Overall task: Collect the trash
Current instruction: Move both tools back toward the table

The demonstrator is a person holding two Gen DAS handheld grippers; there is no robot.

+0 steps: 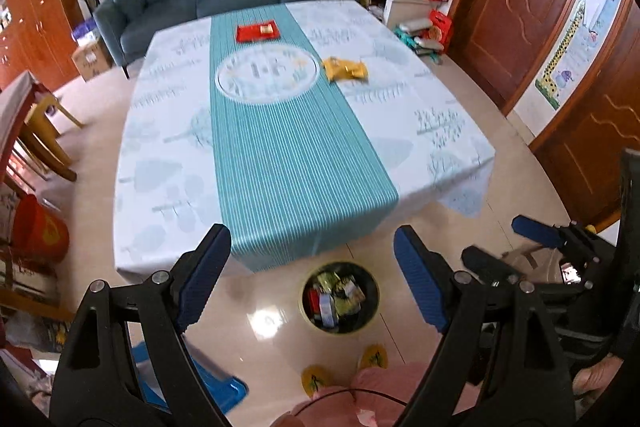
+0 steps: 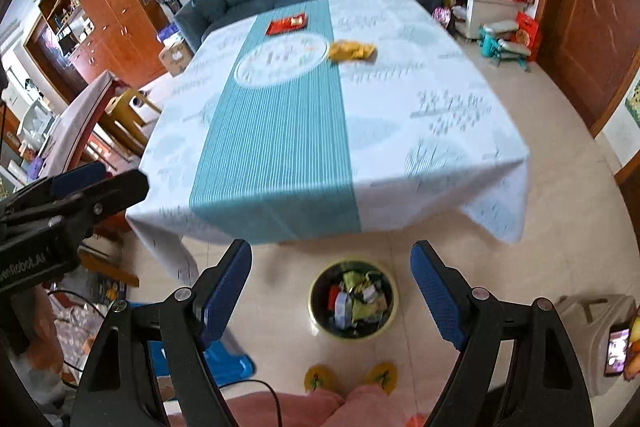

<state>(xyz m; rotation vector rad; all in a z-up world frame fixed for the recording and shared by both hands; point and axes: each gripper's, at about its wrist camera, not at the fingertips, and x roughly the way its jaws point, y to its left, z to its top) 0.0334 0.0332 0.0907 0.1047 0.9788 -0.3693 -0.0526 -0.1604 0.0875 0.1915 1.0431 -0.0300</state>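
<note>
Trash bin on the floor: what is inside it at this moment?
The trash bin holds a loose pile of crumpled wrappers, green, red, white and dark ones on top. Anything beneath that top layer, and the bin's bottom, is covered and cannot be seen.

Motion-blurred tablecloth [image 1: 440, 131] print, unreadable wrappers in the bin [image 2: 353, 298], person's legs [image 2: 320, 407] cut off below.

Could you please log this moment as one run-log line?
left tool: open, empty | right tool: open, empty | bin: holds wrappers | table: red packet, yellow wrapper remaining
</note>
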